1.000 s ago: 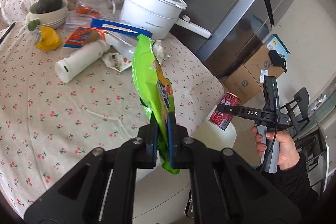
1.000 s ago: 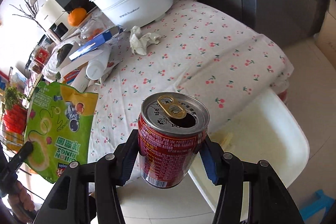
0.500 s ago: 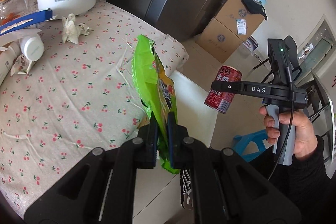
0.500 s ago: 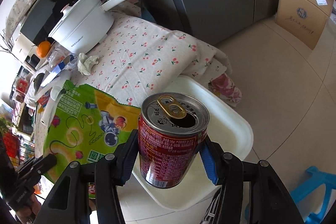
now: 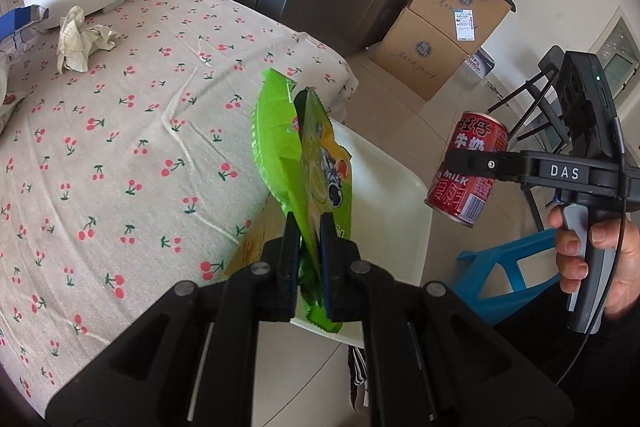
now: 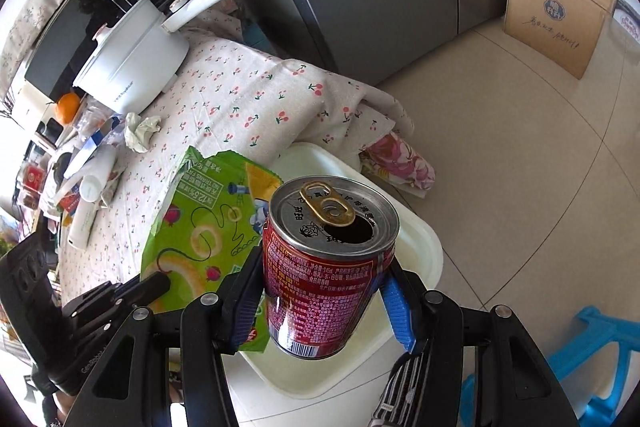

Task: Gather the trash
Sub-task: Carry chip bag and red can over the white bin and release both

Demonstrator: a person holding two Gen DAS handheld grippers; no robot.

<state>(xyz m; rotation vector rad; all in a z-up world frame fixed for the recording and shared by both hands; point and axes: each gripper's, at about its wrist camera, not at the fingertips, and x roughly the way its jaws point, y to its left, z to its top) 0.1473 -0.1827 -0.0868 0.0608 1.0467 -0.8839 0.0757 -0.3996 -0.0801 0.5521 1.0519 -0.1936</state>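
Meanwhile, the left gripper (image 5: 306, 231) is pinching an opened green snack bag (image 5: 298, 147) upright between its jaws, over the white bin (image 6: 416, 251) beside the cherry-print table (image 5: 120, 115). The right gripper (image 6: 320, 291) is clamping a red milk can (image 6: 326, 267), opened, above the same bin.

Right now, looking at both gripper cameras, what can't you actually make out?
- Inside of the white bin: right wrist view, hidden by the red can and green snack bag.
- Snack bag contents: left wrist view, bag seen edge-on.
- Can's contents: its opening is dark.
- Clutter at the table's far end: too small.
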